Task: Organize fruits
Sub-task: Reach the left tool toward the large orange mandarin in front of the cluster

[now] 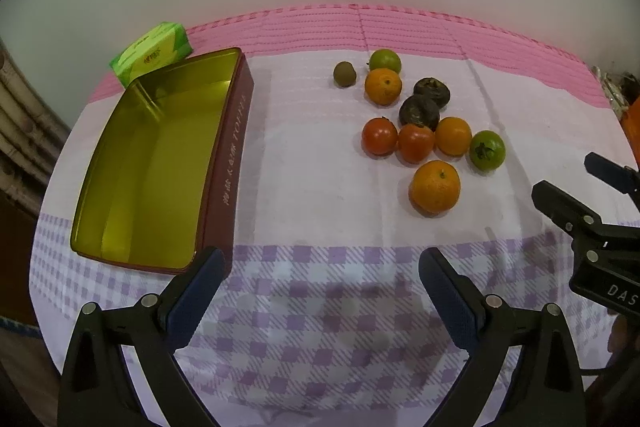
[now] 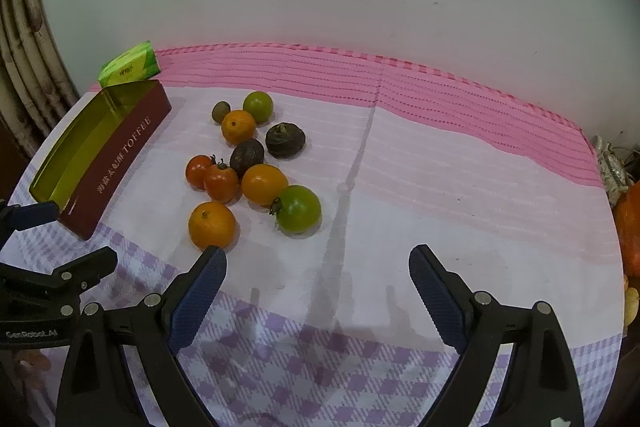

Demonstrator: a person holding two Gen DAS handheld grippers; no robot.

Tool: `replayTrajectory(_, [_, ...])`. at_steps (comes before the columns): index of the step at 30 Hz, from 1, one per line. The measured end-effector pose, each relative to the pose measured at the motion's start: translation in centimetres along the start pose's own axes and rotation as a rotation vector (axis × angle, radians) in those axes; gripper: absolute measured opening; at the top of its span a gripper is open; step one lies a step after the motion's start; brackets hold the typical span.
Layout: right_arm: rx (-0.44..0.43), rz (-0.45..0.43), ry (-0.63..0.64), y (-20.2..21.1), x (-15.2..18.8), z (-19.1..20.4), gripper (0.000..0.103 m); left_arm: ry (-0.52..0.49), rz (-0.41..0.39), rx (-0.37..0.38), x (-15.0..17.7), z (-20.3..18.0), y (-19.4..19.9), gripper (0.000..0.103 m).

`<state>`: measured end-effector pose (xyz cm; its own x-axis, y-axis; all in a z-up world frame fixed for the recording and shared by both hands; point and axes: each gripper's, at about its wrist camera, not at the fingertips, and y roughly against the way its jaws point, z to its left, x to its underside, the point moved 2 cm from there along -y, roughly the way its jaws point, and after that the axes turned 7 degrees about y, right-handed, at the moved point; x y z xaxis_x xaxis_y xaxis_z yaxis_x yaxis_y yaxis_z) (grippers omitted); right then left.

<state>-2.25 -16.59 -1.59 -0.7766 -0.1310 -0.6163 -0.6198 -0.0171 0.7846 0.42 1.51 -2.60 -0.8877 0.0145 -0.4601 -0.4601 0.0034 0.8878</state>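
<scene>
While both the left gripper (image 1: 320, 283) and right gripper (image 2: 318, 281) hang spread and empty, the nearest orange (image 2: 212, 225) looks firm, smooth and round, so I would pinch it lightly across its middle.

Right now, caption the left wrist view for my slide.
Open left gripper above checked cloth; empty toffee tin left, loose fruits right.
</scene>
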Motion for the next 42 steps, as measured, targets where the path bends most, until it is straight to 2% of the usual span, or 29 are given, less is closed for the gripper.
replayTrajectory(9, [-0.029,-0.005,-0.009,-0.2,0.0,0.0,0.091,-0.003,0.005,0.004,0.4,0.0,-0.3,0.097])
replayTrajectory(26, [-0.03,0.008,-0.038,-1.3,0.5,-0.7,0.091,-0.006,0.026,-0.009,0.5,-1.1,-1.0,0.097])
replayTrajectory(42, [0.025,0.028,-0.113,-2.4,1.1,-2.4,0.097,0.001,0.032,0.002,0.3,-1.2,-1.4,0.097])
